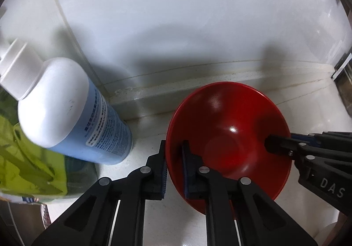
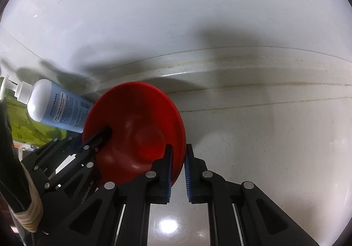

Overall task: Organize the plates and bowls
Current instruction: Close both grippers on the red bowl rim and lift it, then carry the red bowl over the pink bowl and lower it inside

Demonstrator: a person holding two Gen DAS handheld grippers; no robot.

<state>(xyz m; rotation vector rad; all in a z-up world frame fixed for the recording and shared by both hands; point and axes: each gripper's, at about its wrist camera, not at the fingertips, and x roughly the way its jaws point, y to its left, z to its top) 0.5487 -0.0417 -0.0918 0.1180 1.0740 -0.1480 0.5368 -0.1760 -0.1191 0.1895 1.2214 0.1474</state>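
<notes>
Left gripper [image 1: 175, 171], right gripper [image 2: 178, 173]: both narrowed, pinching red bowl [image 1: 228, 136] rim (opposite sides).

Your left claw [image 1: 173, 171] and right claw [image 2: 178, 174] flank the bowl [image 1: 228, 136], rim betw. each one's fingers. Bottle [image 1: 77, 112] sits left of left claw, wall [image 1: 176, 26] ahead.

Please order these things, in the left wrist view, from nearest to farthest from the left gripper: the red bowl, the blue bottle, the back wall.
1. Red bowl: its rim sits between the fingers of the left gripper.
2. Blue bottle: to the left on the counter, apart from the fingers.
3. Back wall: behind both, beyond the counter's rear edge.
</notes>
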